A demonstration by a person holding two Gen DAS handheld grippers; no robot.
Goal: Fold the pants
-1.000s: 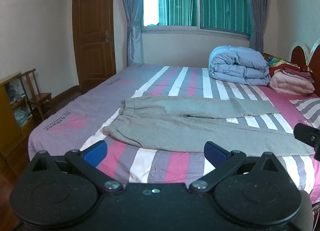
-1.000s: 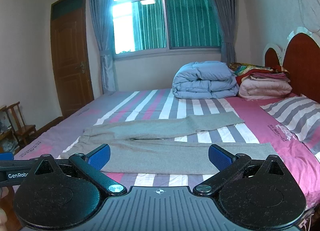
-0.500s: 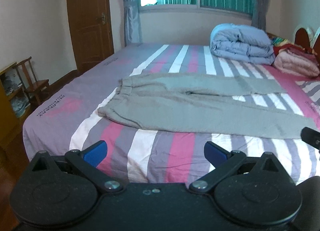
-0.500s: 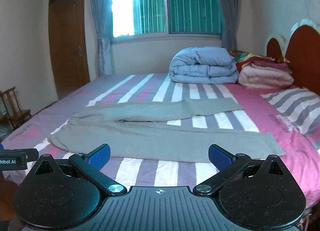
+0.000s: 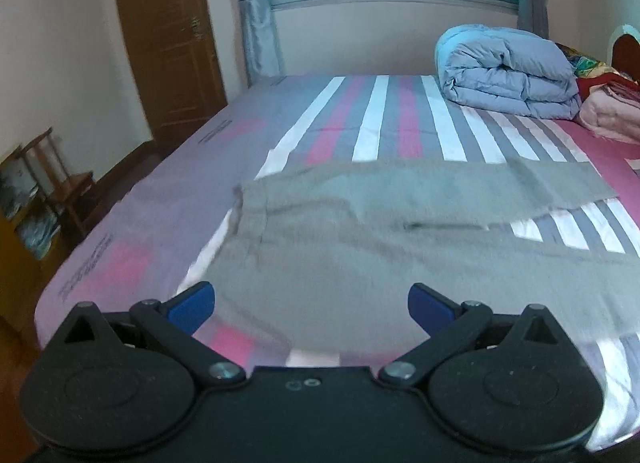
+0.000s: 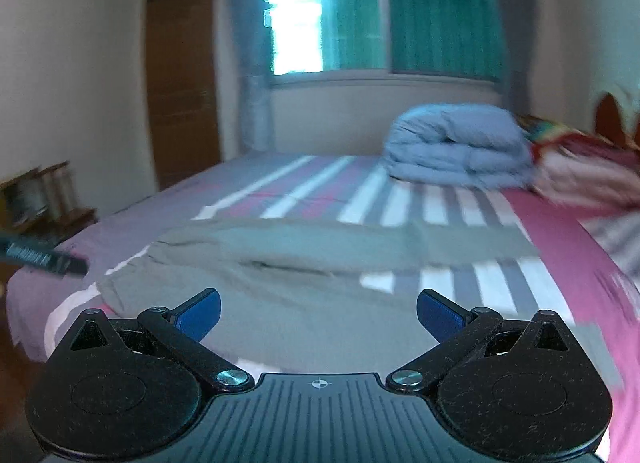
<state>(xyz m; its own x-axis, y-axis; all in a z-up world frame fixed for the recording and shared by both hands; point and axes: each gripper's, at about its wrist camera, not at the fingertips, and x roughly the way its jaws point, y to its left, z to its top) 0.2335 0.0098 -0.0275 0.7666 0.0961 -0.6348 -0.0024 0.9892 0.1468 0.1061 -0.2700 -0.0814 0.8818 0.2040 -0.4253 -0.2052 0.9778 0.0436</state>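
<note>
The grey pants lie flat along the near edge of the bed, legs running right. My left gripper and right gripper both hang spread and empty above them. If I pinch only the top layer, the fold will likely bunch.

Soft cloth, matt plastic

Grey pants look matt knit cloth; left hand-held gripper matt black plastic; door glossy wood.
</note>
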